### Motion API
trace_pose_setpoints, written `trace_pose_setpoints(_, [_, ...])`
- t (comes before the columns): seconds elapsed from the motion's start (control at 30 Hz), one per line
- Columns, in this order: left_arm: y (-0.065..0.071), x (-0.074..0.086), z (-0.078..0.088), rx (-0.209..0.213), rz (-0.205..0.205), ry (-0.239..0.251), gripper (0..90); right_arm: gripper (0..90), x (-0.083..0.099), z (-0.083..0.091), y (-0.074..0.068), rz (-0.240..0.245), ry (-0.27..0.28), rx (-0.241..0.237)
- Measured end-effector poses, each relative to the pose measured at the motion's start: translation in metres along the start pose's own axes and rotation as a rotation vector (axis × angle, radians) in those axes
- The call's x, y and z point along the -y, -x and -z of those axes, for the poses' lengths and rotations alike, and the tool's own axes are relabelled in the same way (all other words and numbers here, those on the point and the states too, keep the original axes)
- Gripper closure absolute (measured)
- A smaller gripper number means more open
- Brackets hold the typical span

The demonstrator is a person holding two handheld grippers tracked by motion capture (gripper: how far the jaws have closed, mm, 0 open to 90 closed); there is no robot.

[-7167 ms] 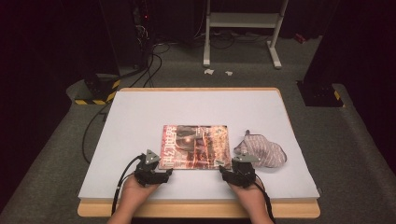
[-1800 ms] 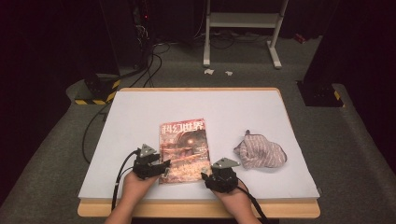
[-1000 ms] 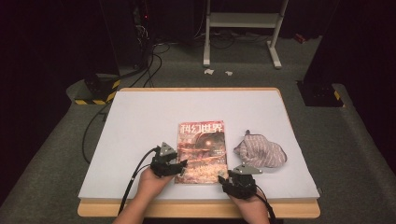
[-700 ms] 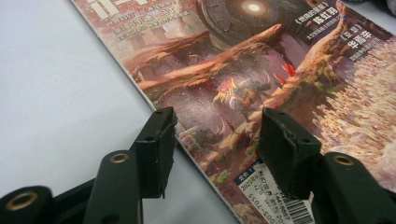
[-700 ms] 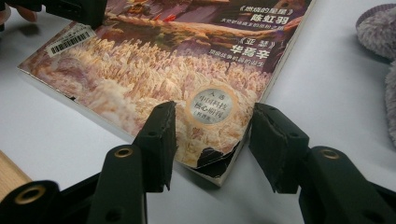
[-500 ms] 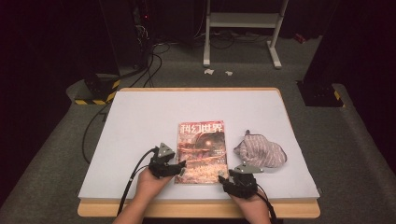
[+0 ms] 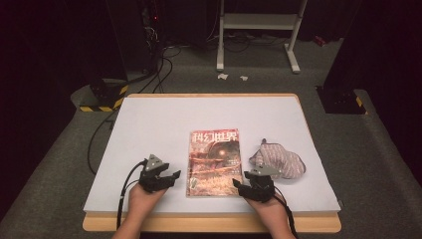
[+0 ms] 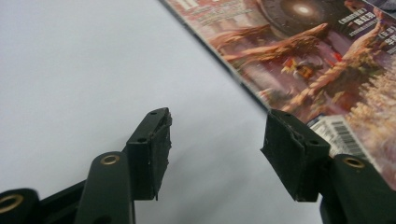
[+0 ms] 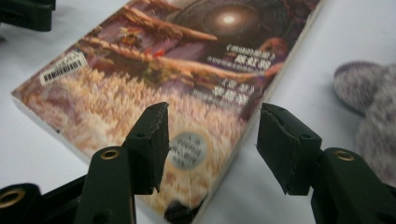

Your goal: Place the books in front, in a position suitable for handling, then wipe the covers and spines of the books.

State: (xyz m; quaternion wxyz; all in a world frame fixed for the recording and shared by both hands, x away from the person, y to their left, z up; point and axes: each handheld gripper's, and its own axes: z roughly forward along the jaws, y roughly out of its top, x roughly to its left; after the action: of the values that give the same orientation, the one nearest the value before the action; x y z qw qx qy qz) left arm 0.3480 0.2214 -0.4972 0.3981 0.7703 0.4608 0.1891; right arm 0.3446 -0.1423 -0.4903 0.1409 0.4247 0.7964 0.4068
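Risk: glossy red-brown paperback magazine (image 7: 214, 162) lies flat mid white tabletop (image 7: 149, 124), both my hand-held grippers released, jaws just opening, empty. Left hand-held gripper (image 7: 171, 177) beside its near-left corner, right hand-held gripper (image 7: 239, 184) at its near-right corner; a careless re-grab could skew it into the grey knitted cloth (image 7: 278, 162).

The magazine (image 7: 214, 162) has a glossy printed paper cover that catches the light, with a white paper barcode label (image 9: 64, 67) and a round silver sticker (image 9: 187, 148) on it. It lies on a smooth, matt white sheet (image 7: 149, 124) covering a table whose light wood edge (image 7: 209, 222) shows at the front. Beside it, the mitt (image 7: 278, 160) is soft patterned cloth, and the gripper pads (image 8: 161, 144) are matt black, rough and worn at their edges.
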Motion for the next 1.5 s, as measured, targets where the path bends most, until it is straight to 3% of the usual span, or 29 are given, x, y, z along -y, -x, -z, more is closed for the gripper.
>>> trace_pose_setpoints(0.13, [-0.015,0.012,0.018,-0.051,0.028,0.020,41.2,43.8,-0.012,-0.008,0.000,0.037,0.031,-0.005])
trace_pose_setpoints(0.27, [-0.023,0.017,0.027,-0.058,0.050,0.041,39.6,38.2,-0.017,-0.012,0.000,0.091,0.056,0.001])
trace_pose_setpoints(0.53, [-0.025,0.018,0.033,-0.040,0.007,0.067,33.2,35.6,-0.024,-0.008,0.006,0.107,0.087,0.037])
trace_pose_setpoints(0.8, [-0.023,0.013,0.023,-0.032,-0.033,0.034,31.6,32.6,-0.027,0.009,0.020,0.075,0.125,0.063])
trace_pose_setpoints(1.03, [-0.021,0.010,0.023,-0.020,-0.014,0.030,31.0,29.8,-0.029,0.026,0.030,0.069,0.155,0.096])
trace_pose_setpoints(1.13, [-0.021,0.010,0.022,-0.027,-0.016,0.027,30.8,28.8,-0.031,0.040,0.040,0.064,0.189,0.123])
trace_pose_setpoints(1.17, [-0.019,0.010,0.021,-0.032,-0.015,0.023,30.6,27.8,-0.031,0.050,0.048,0.061,0.208,0.164])
trace_pose_setpoints(1.5, [-0.016,0.009,0.017,-0.028,-0.030,0.014,29.6,24.0,-0.021,0.072,0.089,-0.026,0.205,0.251])
